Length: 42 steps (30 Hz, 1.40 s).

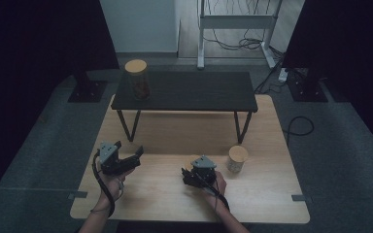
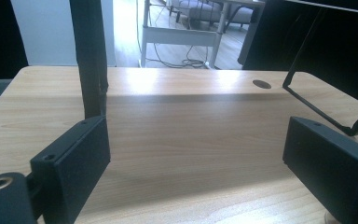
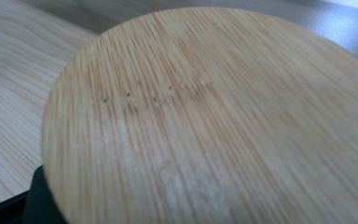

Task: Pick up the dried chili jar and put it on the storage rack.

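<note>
Closest of all, a round bamboo lid (image 3: 205, 116) is seen right in front of the right tool, its pale grain blurred by nearness. Light wooden surface (image 3: 9, 70) is seen behind the lid to the left. A dark edge is caught at the bottom left corner, beneath the lid's rim. The right tool's jaws are drawn together, yet whether they press on the lid cannot be told from the pictures.

From above, the right tool (image 1: 194, 174) is held low over the surface in the person's right hand (image 1: 216, 187), with its grey plate uppermost. Just beside this tool, on its right, a short jar (image 1: 238, 159) with a bamboo top is stood on the surface — near, but not touched.

The left tool (image 2: 191, 154) is held with its jaws spread wide, and nothing but bare wood is seen between them. Ahead of it, the thin black legs of a low black stand (image 1: 184, 92) are planted on the surface. On the left end of the stand's top — well apart from both tools — a tall jar (image 1: 137, 80) with a bamboo top is stood upright.
</note>
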Motion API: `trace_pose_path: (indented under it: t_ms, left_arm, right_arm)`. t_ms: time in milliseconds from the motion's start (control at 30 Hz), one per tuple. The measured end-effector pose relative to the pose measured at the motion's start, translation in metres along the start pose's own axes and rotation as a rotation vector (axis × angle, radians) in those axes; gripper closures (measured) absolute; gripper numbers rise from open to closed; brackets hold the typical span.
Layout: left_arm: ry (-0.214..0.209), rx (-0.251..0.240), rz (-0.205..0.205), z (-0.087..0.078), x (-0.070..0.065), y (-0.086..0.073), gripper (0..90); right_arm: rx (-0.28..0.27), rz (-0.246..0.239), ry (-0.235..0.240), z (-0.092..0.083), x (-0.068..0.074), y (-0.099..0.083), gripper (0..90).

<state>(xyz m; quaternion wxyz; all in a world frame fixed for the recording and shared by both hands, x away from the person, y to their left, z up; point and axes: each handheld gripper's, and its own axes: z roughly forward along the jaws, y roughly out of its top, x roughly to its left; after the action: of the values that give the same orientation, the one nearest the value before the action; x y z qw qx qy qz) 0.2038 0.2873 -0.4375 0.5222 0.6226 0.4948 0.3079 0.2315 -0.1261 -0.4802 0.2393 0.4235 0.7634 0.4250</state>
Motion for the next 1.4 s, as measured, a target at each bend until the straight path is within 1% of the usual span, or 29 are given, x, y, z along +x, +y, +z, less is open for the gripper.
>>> trace_pose_path:
  t_ms: [233,567,767,967,1400]
  left_arm:
    - [-0.002,0.002,0.001,0.0,-0.001,0.0,7.0]
    - [0.001,0.001,0.003,-0.001,0.0,0.0,7.1]
    - [0.002,0.005,0.0,-0.001,0.0,0.0,7.1]
    - [0.004,-0.003,0.005,-0.002,-0.002,-0.001,7.1]
    - [-0.001,0.015,0.011,0.0,-0.004,-0.002,7.1]
  right_arm:
    - [-0.021,-0.01,0.007,-0.006,-0.001,0.002,25.2]
    - [-0.026,-0.011,0.016,-0.012,0.0,0.004,25.3]
    - [-0.044,-0.012,0.01,-0.018,0.001,0.003,25.3]
    - [-0.061,-0.008,0.003,-0.024,0.0,0.003,25.2]
    - [-0.071,-0.022,0.004,-0.032,0.001,0.006,25.2]
